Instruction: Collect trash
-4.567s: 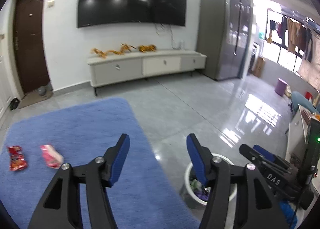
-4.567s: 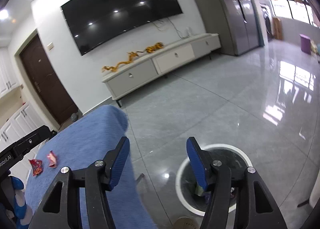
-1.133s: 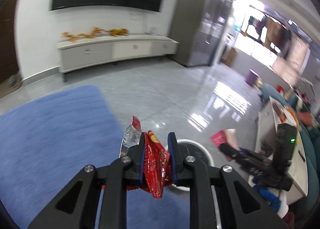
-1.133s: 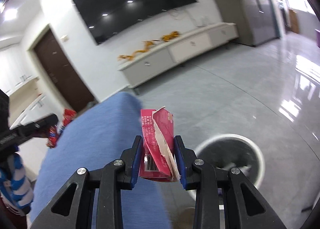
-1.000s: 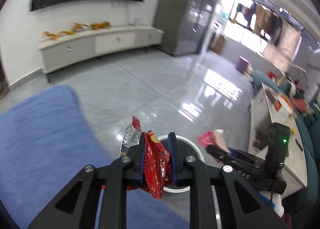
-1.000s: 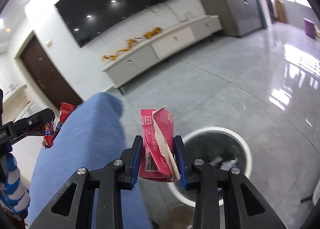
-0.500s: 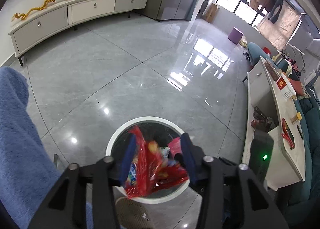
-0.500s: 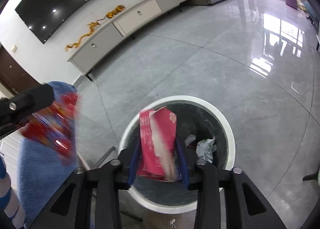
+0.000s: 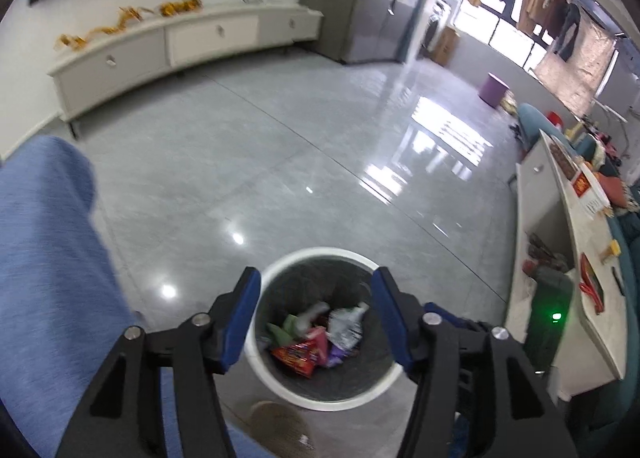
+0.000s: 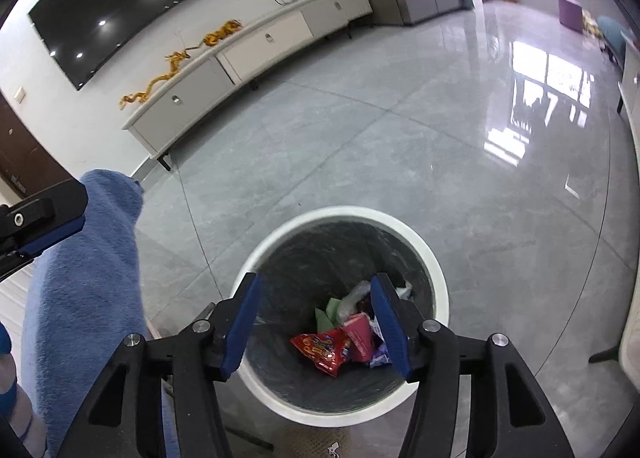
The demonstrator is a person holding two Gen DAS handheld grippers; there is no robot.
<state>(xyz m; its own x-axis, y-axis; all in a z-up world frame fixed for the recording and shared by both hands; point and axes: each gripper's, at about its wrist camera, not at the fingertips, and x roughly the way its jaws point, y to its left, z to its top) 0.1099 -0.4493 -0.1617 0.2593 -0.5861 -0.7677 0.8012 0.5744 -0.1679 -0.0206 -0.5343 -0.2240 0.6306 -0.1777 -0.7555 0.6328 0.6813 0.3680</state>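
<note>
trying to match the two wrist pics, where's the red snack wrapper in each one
Left wrist view: the red snack wrapper lies in the bin, low centre, between the left gripper's blue fingers.
Right wrist view: the red snack wrapper lies in the bin, low centre, with a pink wrapper touching its right side.
Shared landmark: the bin's white rim.

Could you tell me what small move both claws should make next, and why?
Probably lift both away from the bin: the left claw and right claw are opening with nothing between them, and the red wrapper and pink wrapper lie inside.
</note>
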